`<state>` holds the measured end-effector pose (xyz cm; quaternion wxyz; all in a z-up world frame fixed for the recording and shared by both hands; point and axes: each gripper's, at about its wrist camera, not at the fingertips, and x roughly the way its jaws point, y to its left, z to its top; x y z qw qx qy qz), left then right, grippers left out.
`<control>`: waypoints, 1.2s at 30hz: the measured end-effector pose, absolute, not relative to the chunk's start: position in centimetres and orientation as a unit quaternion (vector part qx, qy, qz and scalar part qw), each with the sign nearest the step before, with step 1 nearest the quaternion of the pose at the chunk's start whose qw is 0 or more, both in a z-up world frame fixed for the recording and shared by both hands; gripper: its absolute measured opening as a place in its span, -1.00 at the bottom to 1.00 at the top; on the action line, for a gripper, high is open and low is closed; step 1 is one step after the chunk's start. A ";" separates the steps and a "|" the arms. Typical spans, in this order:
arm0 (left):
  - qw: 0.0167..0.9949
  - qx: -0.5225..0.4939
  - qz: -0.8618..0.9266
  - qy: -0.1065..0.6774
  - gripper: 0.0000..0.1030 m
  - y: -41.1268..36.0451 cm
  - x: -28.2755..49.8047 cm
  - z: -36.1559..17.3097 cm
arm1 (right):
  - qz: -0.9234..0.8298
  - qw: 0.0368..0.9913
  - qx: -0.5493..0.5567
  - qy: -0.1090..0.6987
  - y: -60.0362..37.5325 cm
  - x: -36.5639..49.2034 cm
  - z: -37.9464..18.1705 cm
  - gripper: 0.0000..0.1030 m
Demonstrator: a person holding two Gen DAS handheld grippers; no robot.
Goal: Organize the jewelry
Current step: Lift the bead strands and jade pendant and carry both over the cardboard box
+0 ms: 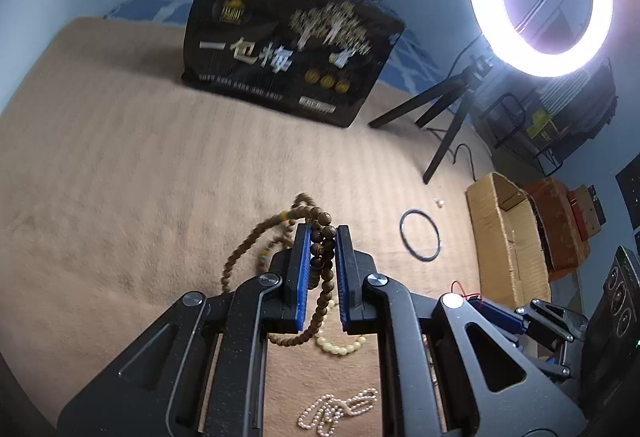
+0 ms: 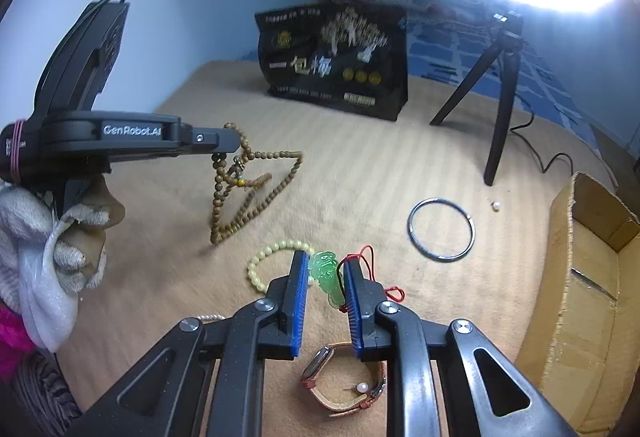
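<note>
My left gripper [image 1: 323,233] is shut on a long brown wooden bead necklace [image 1: 320,257] and holds it above the tan blanket; in the right wrist view the necklace [image 2: 240,189] hangs from the left gripper [image 2: 236,141] with its lower loops on the blanket. My right gripper [image 2: 326,265] is open, its fingers on either side of a green jade pendant [image 2: 326,273] with a red cord [image 2: 366,255]. A yellow bead bracelet [image 2: 264,257], a dark metal bangle [image 2: 441,229], a watch with a brown strap [image 2: 344,381] and a pearl string [image 1: 340,409] lie on the blanket.
An open cardboard box [image 2: 592,301] stands at the right. A black printed bag [image 2: 336,57] stands at the back, with folded blankets behind it. A ring light on a tripod [image 2: 500,93] stands at the back right. A small white pearl [image 2: 496,205] lies near the bangle.
</note>
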<state>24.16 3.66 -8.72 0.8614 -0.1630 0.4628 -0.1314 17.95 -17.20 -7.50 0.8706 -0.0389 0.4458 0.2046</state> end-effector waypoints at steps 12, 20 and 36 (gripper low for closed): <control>0.873 -0.169 -0.165 0.427 -0.81 2.1 22.5 -4.1 | 0.172 0.895 -0.019 0.411 -20.4 16.8 -3.4 -0.68; 0.877 -0.162 -0.199 0.407 -0.81 -0.6 21.2 -1.2 | 0.142 0.911 0.002 0.386 -24.1 15.8 -0.7 -0.68; 0.867 -0.136 -0.274 0.394 -0.81 -9.8 19.1 2.0 | 0.053 0.928 0.038 0.366 -34.3 14.0 0.9 -0.68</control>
